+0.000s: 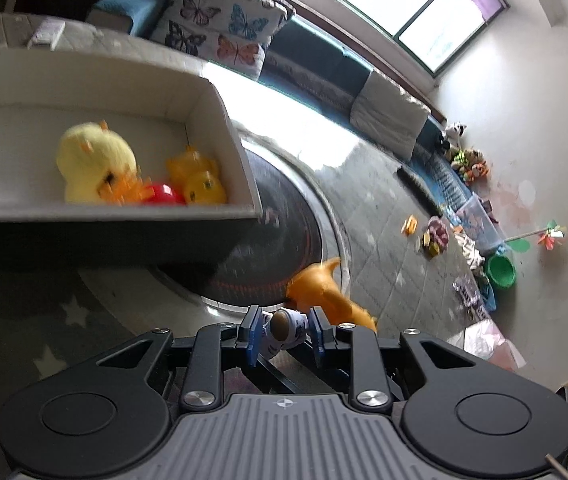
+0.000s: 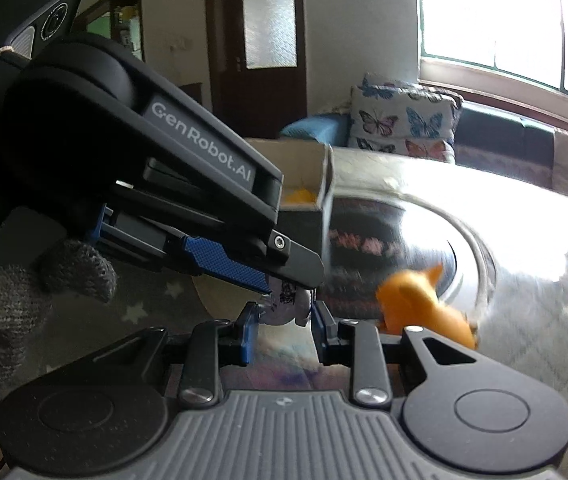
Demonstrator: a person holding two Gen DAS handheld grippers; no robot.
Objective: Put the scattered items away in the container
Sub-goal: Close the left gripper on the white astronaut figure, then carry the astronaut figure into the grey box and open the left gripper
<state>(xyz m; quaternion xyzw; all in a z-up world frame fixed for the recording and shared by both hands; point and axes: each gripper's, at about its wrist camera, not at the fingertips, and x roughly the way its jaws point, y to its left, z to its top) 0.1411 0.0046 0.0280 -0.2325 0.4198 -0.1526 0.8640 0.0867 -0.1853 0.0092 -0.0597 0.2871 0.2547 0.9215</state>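
Observation:
A small white toy with blue markings and a round brown end (image 1: 284,326) sits between the blue pads of my left gripper (image 1: 284,320), which is shut on it. In the right wrist view the same toy (image 2: 284,306) is also pinched by my right gripper (image 2: 284,326), and the left gripper (image 2: 290,280) reaches in from the upper left onto it. The white cardboard box (image 1: 220,120) stands left of the grippers and holds a yellow plush duck (image 1: 92,160), an orange toy (image 1: 196,176) and a red ball (image 1: 162,194). Just right of the fingers lies an orange plastic animal (image 1: 324,288), also seen as the orange animal (image 2: 416,300).
Everything rests on a round glossy table (image 1: 284,208) over a star-patterned rug (image 1: 44,320). A sofa with a butterfly cushion (image 1: 220,20) runs behind. Loose toys (image 1: 436,236) and a green bowl (image 1: 500,270) lie on the floor far right. A gloved hand (image 2: 4,300) holds the left gripper.

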